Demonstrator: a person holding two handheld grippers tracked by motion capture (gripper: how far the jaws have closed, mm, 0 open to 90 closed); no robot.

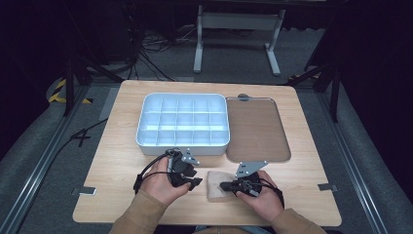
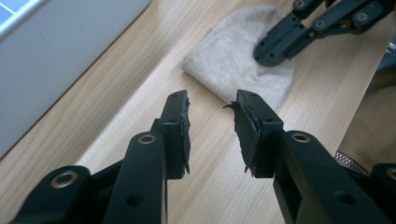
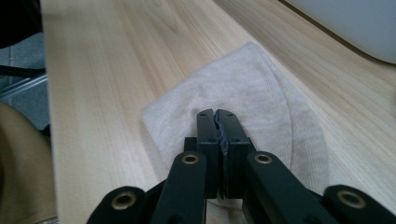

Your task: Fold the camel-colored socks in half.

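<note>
Work in hand: you are handling a small beige cloth (image 1: 217, 185) that lies flat on the tabletop (image 1: 117, 146), near your edge and between your two hands.
Cloth position: it sits just in front of the compartment box (image 1: 183, 123) and the brown tray (image 1: 256, 127), touching neither; it looks folded into a rounded wedge, one side curved.
Right hand-held gripper (image 3: 218, 114): its jaws are pressed together and lie low over the middle of the cloth. Whether a pinch of fabric is caught between the pads I cannot tell, since the closed tips hide the contact.
Left hand-held gripper (image 2: 211, 100): its jaws are spread part way with nothing between them, only bare wood. It points at the cloth's near corner and stops just short of it.
Done so far: judging by how it lies, the cloth is already folded and compact.
Left to do: nothing of the cloth is in the box, whose compartments all look empty, nor on the tray, so if it is meant to go there the lift and the carry are not yet done.
Your next concern: the left one is not on the cloth yet, so you have at most a one-sided hold, if any.
</note>
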